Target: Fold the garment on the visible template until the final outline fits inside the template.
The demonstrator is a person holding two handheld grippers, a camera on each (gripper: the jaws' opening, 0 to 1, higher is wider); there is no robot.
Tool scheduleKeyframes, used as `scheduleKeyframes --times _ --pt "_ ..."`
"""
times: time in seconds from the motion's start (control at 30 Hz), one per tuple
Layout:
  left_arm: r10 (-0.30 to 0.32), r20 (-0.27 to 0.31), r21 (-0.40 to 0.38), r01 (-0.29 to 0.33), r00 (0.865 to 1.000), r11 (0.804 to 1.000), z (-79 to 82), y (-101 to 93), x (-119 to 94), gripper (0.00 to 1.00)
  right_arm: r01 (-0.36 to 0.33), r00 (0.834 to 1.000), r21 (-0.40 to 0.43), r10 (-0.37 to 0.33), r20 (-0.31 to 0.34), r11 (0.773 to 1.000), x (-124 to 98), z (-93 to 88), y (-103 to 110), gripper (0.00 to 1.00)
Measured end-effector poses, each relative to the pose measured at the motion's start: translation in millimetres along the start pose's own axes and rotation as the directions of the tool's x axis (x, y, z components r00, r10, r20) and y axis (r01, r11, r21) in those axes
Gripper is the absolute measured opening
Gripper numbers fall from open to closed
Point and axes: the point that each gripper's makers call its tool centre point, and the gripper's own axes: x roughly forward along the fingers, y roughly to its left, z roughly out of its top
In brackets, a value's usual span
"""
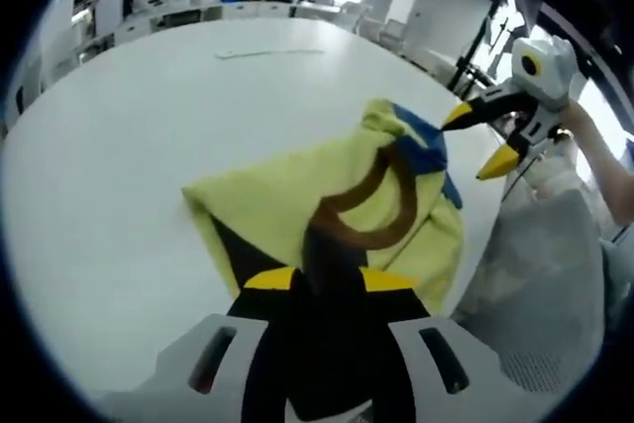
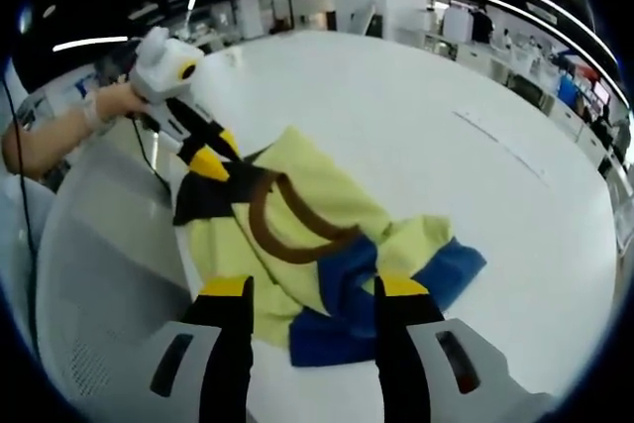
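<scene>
White table (image 1: 119, 175), large, rounded edge. Garment (image 1: 327, 215) lies crumpled near the table edge closest to the person, not flat. Fabric mostly pale yellow; a brown curved band (image 1: 362, 220) loops across it; a blue part (image 1: 421, 141) sits at one end and a black part at the other.

Left gripper view: left gripper (image 1: 327, 279) low over the black end of the garment. Its yellow-tipped jaws stand a little apart with black and brown cloth bunched between them, so it is grasping the garment there. The right gripper (image 1: 485, 141) comes in from the right, just beside the blue end, jaws spread, nothing between them; a hand (image 1: 570, 136) holds it. Grey mesh surface (image 1: 540, 284) shows beyond the table edge on that side.

Right gripper view: right gripper (image 2: 312, 289) hangs above the blue part (image 2: 337, 319) of the garment (image 2: 297, 235), jaws released, wide apart, with cloth seen in the gap below them; contact with the cloth cannot be told. Left gripper (image 2: 213, 156) at the far end, its tips down at the black cloth (image 2: 203, 200), held by a hand (image 2: 119, 101). Brown band (image 2: 272, 230) runs between the two grippers.

A thin pale line (image 2: 500, 146) is marked on the table well apart from the garment, toward the far side. Desks and ceiling lights beyond the table, blurred.
</scene>
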Motion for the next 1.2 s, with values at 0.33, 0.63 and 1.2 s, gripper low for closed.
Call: scheduleKeyframes --times 0.33,0.63,1.2 --pt "-0.001 -0.023 -0.016 0.001 1.000 1.000 -3.6 3.3 8.1 0.16 -0.001 1.000 0.004 0.001 -0.002 1.000 0.2 -0.8 0.0 0.48" --pt "-0.017 -0.028 -0.028 0.016 0.999 0.999 -5.4 0.5 9.1 0.07 -0.010 1.000 0.002 0.010 -0.009 1.000 2.9 -2.2 1.5 0.47" --pt "-0.018 -0.030 -0.050 0.016 0.999 0.999 -12.8 2.5 -4.6 0.00 -0.011 0.999 -0.020 0.010 -0.031 1.000 12.0 -3.1 -3.6 0.47"
